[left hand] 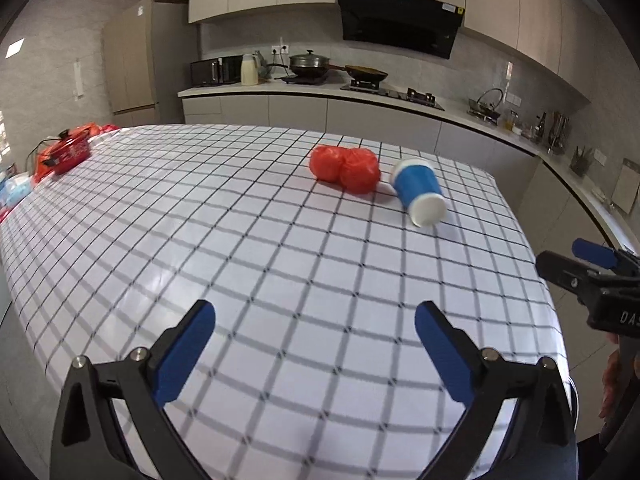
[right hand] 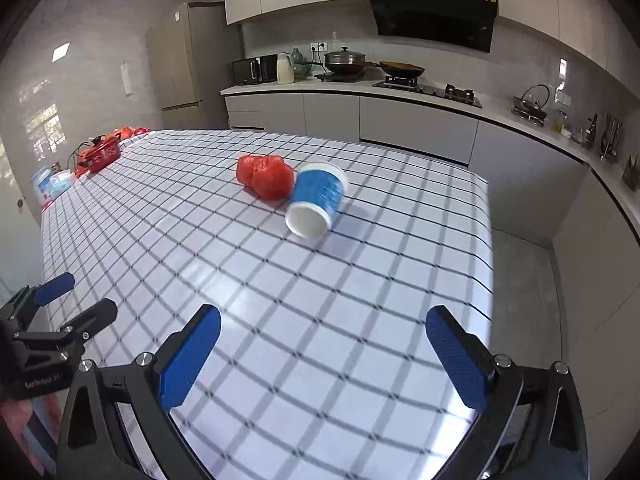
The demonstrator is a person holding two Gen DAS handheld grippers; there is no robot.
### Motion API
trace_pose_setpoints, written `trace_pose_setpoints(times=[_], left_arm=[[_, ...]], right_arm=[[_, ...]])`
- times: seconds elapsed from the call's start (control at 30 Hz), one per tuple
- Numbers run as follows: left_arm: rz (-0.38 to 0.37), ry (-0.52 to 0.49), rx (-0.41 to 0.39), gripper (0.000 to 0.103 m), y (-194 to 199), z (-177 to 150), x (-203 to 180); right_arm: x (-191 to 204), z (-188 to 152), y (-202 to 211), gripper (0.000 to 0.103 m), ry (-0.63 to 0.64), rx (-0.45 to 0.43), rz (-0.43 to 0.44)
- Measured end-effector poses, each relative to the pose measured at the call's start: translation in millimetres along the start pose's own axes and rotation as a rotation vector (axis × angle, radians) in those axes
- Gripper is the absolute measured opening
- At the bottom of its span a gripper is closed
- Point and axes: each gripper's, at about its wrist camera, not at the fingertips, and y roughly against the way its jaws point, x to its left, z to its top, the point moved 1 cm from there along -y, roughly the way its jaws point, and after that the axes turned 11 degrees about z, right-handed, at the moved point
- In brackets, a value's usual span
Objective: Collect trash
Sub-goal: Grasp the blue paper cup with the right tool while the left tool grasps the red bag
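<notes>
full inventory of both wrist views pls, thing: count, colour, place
paper cup: 1, blue with white rim, on its side mid-table, right of the bag
plastic bag: 1, red, crumpled, mid-table
table: 1, white cloth with black grid
pot: 1, red, lidded, far left table corner
range hood: 1, black, on the wall over the hob
fridge: 1, beige, back left
left gripper: 1, black with blue pads, open, empty
right gripper: 1, black with blue pads, open, empty

Ahead of the blue-padded black left gripper and right gripper lie a blue-and-white paper cup and an orange-red crumpled bag on a white, black-gridded tablecloth.
</notes>
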Motion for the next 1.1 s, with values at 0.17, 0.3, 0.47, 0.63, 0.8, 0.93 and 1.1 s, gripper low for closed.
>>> trace_pose_setpoints(times=[0.17,0.3,0.47,0.63,0.8,0.93,1.1], left_arm=[[-0.023,-0.021,0.019,0.099,-38.7,22.6,6.9],[-0.046,-0.038,0.031,0.097,-69.0,40.9,5.3],[-0.09,-0.053,0.058,0.091,-102.5,62.2,-5.8],[-0.13,-0.081,0.083,0.091,-133.8,83.1,-25.3],[-0.169,-0.086,0.093,0.091,-152.5,98.7,-52.6],[-0.178,-0.105,0.09,0.091,-166.8,110.3,-77.0],[-0.157,-0.085,0.105,0.091,-186.5,122.9,-89.5]], right_arm=[[7.4,25.0,-40.4,0.103,-0.019,-0.001,-0.022],[2.2,42.4,-72.8,0.086,-0.05,0.009,-0.029],[-14.8,60.1,-115.5,0.08,-0.095,0.045,-0.024],[-32.6,71.9,-154.2,0.078,-0.12,0.091,-0.015],[-62.5,80.1,-162.7,0.058,-0.159,0.094,-0.051],[-82.2,87.9,-164.5,0.058,-0.18,0.091,-0.06],[-95.0,100.4,-175.2,0.059,-0.178,0.075,-0.059]])
